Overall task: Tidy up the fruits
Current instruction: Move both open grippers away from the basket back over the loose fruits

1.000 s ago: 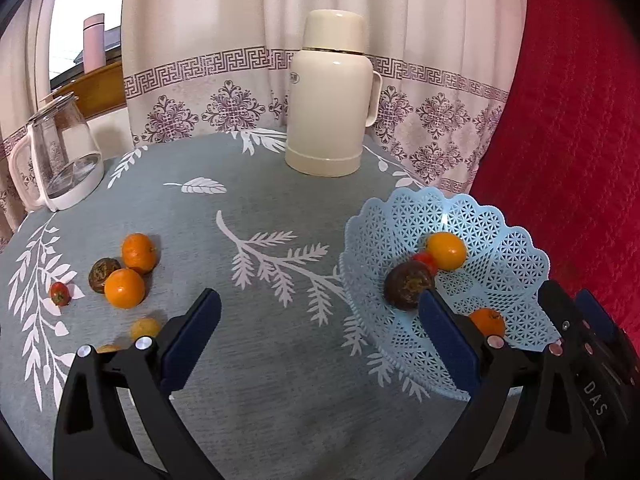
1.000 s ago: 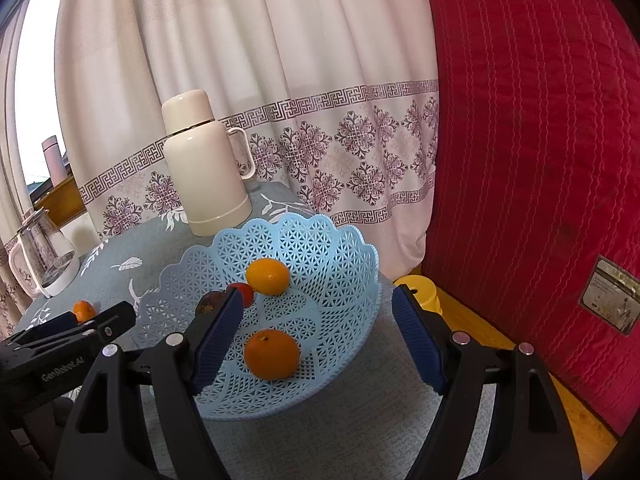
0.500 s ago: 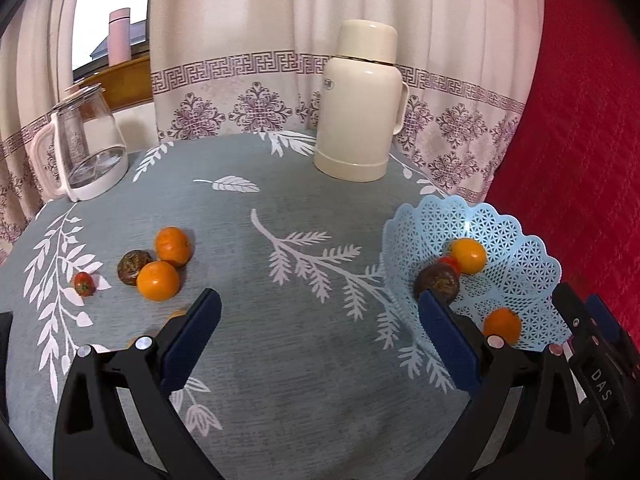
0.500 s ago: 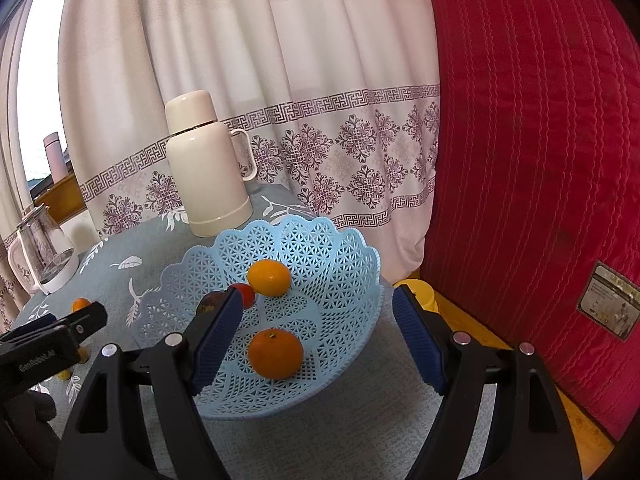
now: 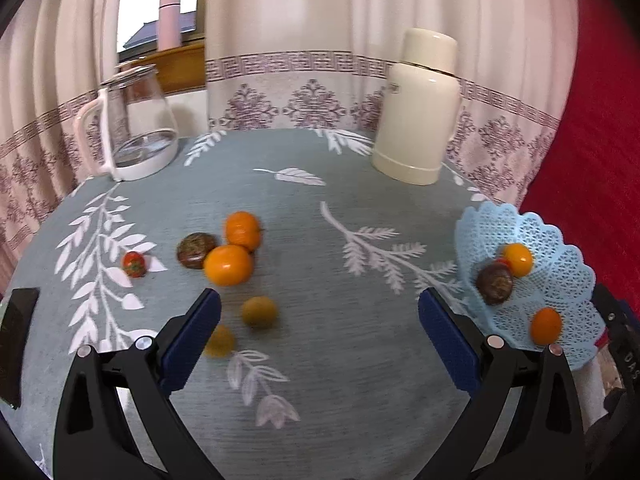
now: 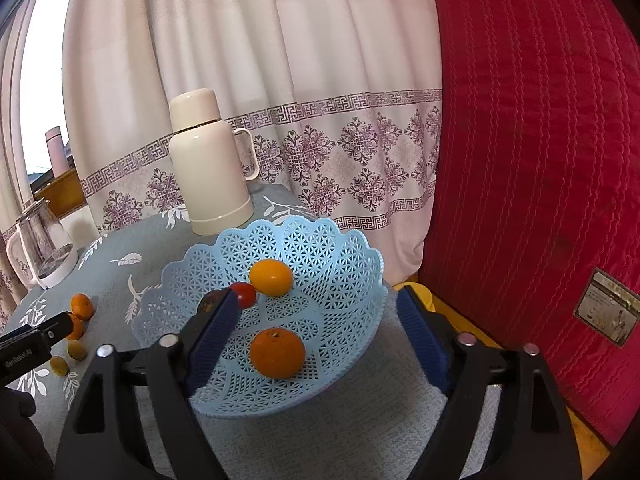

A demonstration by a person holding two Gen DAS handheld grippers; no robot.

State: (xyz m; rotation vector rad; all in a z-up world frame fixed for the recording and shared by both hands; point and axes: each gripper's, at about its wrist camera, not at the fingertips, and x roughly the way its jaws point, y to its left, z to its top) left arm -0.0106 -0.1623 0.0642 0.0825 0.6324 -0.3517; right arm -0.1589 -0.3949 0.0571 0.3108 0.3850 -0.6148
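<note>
In the blue basket (image 6: 320,248), four fruits (image 6: 277,353)

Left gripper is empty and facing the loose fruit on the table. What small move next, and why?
Probably ease the left gripper forward and down onto the small yellow-green fruit, the loose piece lying most squarely between its open fingers. Six fruits sit on the tablecloth, while the blue basket holds four. The right gripper hangs open above the basket, holding nothing.
</note>
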